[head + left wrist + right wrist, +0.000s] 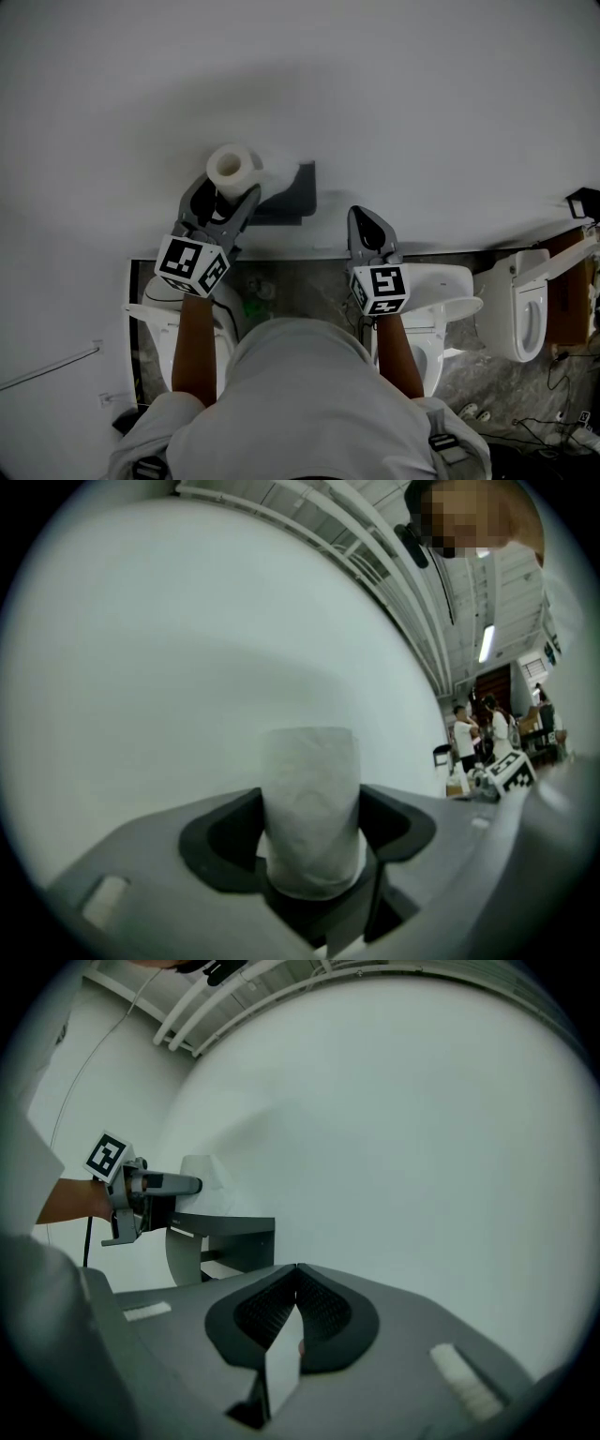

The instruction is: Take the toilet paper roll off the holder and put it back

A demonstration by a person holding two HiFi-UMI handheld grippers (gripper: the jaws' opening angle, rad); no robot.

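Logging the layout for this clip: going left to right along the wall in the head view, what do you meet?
toilet paper roll, gripped by the left gripper → dark grey holder → right gripper, shut with nothing in it.

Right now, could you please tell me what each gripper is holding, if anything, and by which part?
The left gripper clamps the toilet paper roll across its curved sides, near its lower end. The right gripper is shut and empty.

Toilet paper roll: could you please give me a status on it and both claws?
Left claw shut on toilet paper roll. Right claw shut, empty. Roll upright, just left of wall holder. Nothing in the way.
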